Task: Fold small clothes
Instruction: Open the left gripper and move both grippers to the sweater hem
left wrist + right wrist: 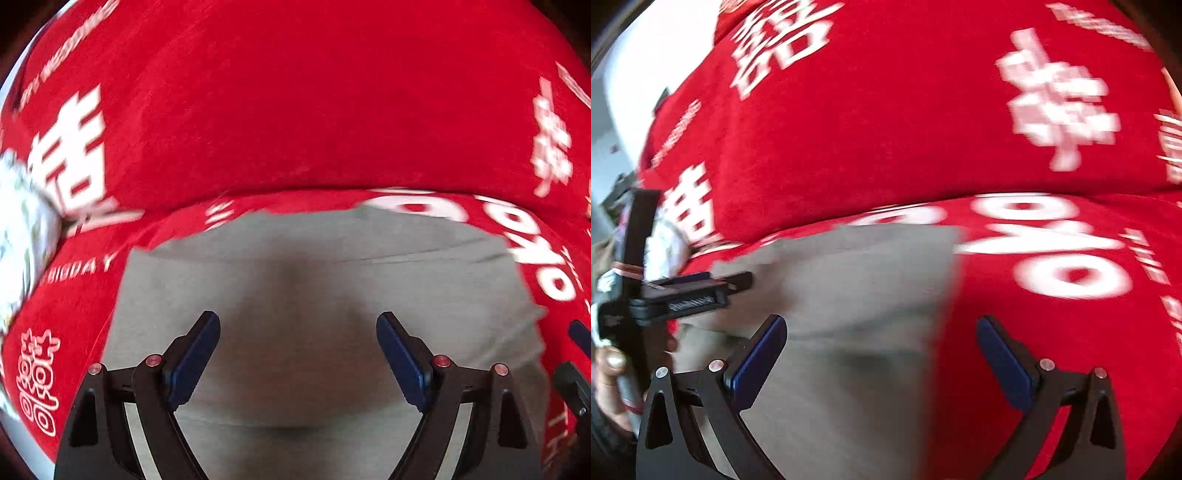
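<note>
A small grey garment [314, 273] lies flat on a red cloth [295, 110] printed with white characters. My left gripper [298, 325] hovers over the garment's middle, open, with nothing between its blue pads. In the right wrist view the garment [857, 288] has its right edge running down the middle. My right gripper [882, 325] straddles that edge, open and holding nothing. The left gripper [735, 282] reaches in from the left over the garment, held by a hand [609, 365]. One blue pad [581, 334] of the right gripper shows at the right edge of the left wrist view.
The red cloth [905, 110] drops off in a fold or edge just beyond the garment. A white patterned bundle [18, 236] lies at the left. A bright white surface [646, 55] shows past the cloth at the upper left.
</note>
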{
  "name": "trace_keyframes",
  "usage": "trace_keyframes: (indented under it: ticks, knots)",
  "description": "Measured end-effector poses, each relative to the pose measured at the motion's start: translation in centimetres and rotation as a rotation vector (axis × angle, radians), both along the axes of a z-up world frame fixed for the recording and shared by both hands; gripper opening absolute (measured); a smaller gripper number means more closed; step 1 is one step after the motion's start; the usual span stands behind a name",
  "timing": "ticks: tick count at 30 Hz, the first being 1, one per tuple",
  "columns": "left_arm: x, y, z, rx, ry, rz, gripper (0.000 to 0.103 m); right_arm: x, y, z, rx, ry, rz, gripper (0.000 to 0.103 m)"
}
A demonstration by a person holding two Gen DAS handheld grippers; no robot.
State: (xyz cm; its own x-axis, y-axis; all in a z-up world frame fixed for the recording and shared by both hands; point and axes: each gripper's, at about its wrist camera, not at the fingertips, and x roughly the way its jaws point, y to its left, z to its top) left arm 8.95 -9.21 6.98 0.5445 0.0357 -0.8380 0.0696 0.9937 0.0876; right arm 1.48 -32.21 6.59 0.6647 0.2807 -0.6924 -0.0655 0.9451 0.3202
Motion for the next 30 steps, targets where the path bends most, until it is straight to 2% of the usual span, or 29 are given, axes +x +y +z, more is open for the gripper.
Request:
trace_keyframes:
  ticks: [3,4,6,8,9,10,11,15,21,22,30]
  knots:
    - [0.3,2.1,-1.5,0.017,0.018,0.027,0.088,4.1,2.6,-1.9,0.026,0.105,0.067,0.102]
    - [0.6,2.5,-2.6,0.019,0.036,0.023,0.088,5.7,2.9,-3.1,-0.016,0.152,0.044,0.102]
    - [1.1,3.3,-4.1,0.026,0.069,0.03,0.089,6.6,3.1,-3.5,-0.14,0.154,-0.006,0.102]
    - [0.7,4.0,-3.7,-0.012,0.047,0.027,0.089,6.5,3.7,-3.0,-0.26,0.176,-0.069,0.102]
    - [0.4,4.2,-3.4,-0.015,0.042,0.029,0.089,6.1,4.1,-2.4,-0.345,0.159,-0.119,0.102]
    - [0.1,4.4,-3.1,-0.025,0.028,0.022,0.089,5.8,4.5,-1.9,-0.385,0.134,-0.132,0.102]
    - [-0.2,4.6,-2.7,-0.038,0.016,0.006,0.089,5.3,5.1,-1.4,-0.391,0.115,-0.11,0.102]
    - [-2.0,5.1,-2.8,-0.05,0.013,-0.016,0.089,2.7,7.6,-1.2,-0.311,0.136,-0.019,0.102]
    - [-6.8,6.2,-3.9,-0.058,0.039,-0.038,0.089,-1.9,10.9,-3.9,-0.351,0.218,0.005,0.102]
    - [-8.0,6.4,-4.0,-0.057,0.021,-0.048,0.089,-3.7,11.4,-3.7,-0.372,0.16,-0.02,0.102]
    - [-16.0,7.2,-3.6,-0.064,-0.029,-0.096,0.089,-11.5,12.0,-3.3,-0.374,0.1,-0.022,0.102]
